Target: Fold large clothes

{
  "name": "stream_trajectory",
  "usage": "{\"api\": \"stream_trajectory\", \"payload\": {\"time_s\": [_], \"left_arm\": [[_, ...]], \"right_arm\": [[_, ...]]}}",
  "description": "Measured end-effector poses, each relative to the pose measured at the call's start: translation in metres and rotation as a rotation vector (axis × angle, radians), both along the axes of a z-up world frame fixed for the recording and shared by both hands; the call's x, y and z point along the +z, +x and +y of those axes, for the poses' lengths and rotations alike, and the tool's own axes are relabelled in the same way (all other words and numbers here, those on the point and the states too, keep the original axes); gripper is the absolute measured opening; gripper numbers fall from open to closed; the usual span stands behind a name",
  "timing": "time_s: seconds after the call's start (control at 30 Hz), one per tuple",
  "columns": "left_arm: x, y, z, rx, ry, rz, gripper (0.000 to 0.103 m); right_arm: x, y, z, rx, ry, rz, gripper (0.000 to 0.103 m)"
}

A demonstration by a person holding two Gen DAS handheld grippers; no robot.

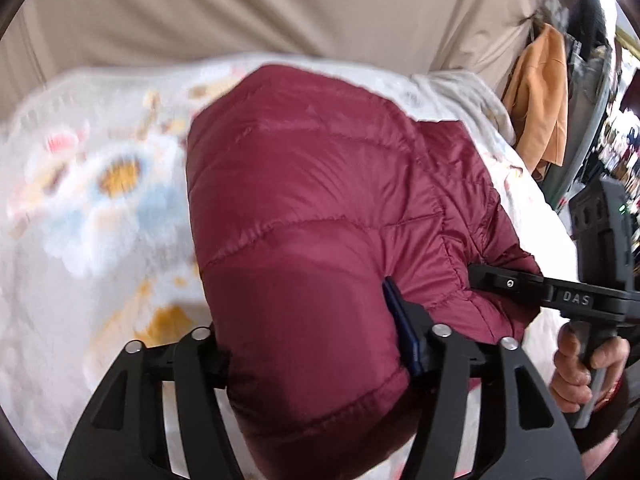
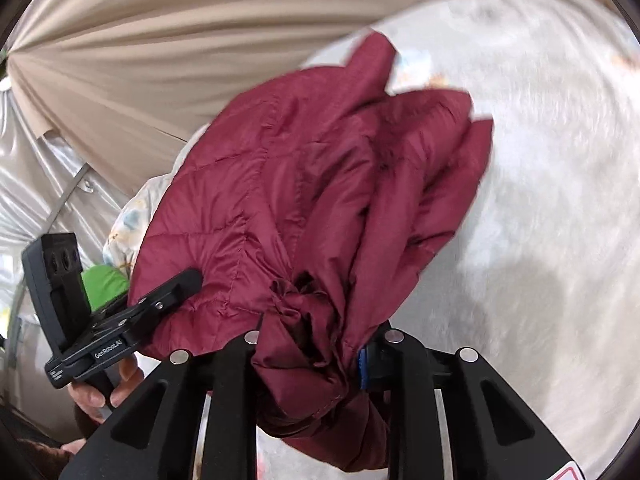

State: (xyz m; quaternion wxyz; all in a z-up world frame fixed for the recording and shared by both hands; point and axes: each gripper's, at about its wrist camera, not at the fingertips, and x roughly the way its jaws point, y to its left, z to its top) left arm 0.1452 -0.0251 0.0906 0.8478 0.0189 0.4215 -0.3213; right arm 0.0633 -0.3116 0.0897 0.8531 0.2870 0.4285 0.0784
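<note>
- Both claws clamp the same maroon puffer jacket (image 1: 304, 208): the left gripper (image 1: 316, 344) has a thick quilted fold filling the gap between its jaws
- Right gripper (image 2: 316, 354) pinches a bunched, crumpled edge of the jacket, jaws narrow
- Each claw shows in the other's view, held by a hand (image 1: 576, 364) on its grip
- Jacket bulk lies folded on a white floral blanket (image 1: 100, 184)
- Behind it hangs a beige curtain (image 1: 240, 8), with an orange garment (image 1: 540, 96) at the right
</note>
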Motion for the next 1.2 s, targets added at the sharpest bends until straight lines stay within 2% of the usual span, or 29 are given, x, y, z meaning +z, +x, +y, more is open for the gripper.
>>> {"api": "stream_trajectory", "payload": {"time_s": [0.07,0.13,0.17,0.2,0.27,0.3,0.37,0.4,0.43,0.5,0.6,0.7,0.97,1.2], "left_arm": [[-0.011,0.006,0.011,0.011,-0.045,0.063,0.071],[-0.017,0.01,0.024,0.025,-0.094,0.102,0.076],[-0.016,0.012,0.027,0.035,-0.108,0.102,0.082],[-0.015,0.015,0.03,0.058,-0.12,0.093,0.091],[-0.015,0.021,0.028,0.084,-0.116,0.083,0.094],[-0.019,0.026,0.023,0.066,-0.12,0.103,0.094],[-0.024,0.03,0.014,0.051,-0.118,0.127,0.092],[-0.024,0.029,0.012,0.047,-0.11,0.118,0.087],[-0.02,0.026,0.007,0.042,-0.089,0.091,0.083],[-0.008,0.019,0.001,0.026,-0.051,0.022,0.064],[0.015,0.012,-0.003,0.006,-0.025,-0.07,0.05],[0.044,0.002,0.001,-0.002,-0.022,-0.166,0.045],[0.107,-0.013,0.04,0.039,-0.064,-0.395,0.044],[0.138,0.0,0.074,0.107,-0.081,-0.535,0.045]], "right_arm": [[-0.01,0.001,-0.006,-0.003,0.028,0.027,0.033],[-0.013,0.001,-0.009,-0.007,0.034,0.043,0.051],[-0.013,0.0,-0.011,-0.014,0.034,0.05,0.054],[-0.012,0.0,-0.016,-0.015,0.04,0.054,0.056],[-0.018,0.007,-0.02,-0.008,0.083,0.068,0.059],[-0.025,0.008,-0.023,-0.004,0.1,0.076,0.063],[-0.033,0.012,-0.027,-0.009,0.132,0.086,0.06],[-0.032,0.01,-0.025,-0.008,0.133,0.075,0.05],[-0.027,0.009,-0.024,-0.009,0.116,0.06,0.04],[-0.014,0.006,-0.019,-0.011,0.063,0.029,0.03],[0.011,0.004,-0.008,-0.018,0.013,-0.034,0.022],[0.04,0.002,0.009,-0.011,-0.047,-0.108,0.021],[0.119,-0.006,0.056,0.029,-0.19,-0.366,0.021],[0.153,0.02,0.088,0.067,-0.24,-0.491,0.021]]}}
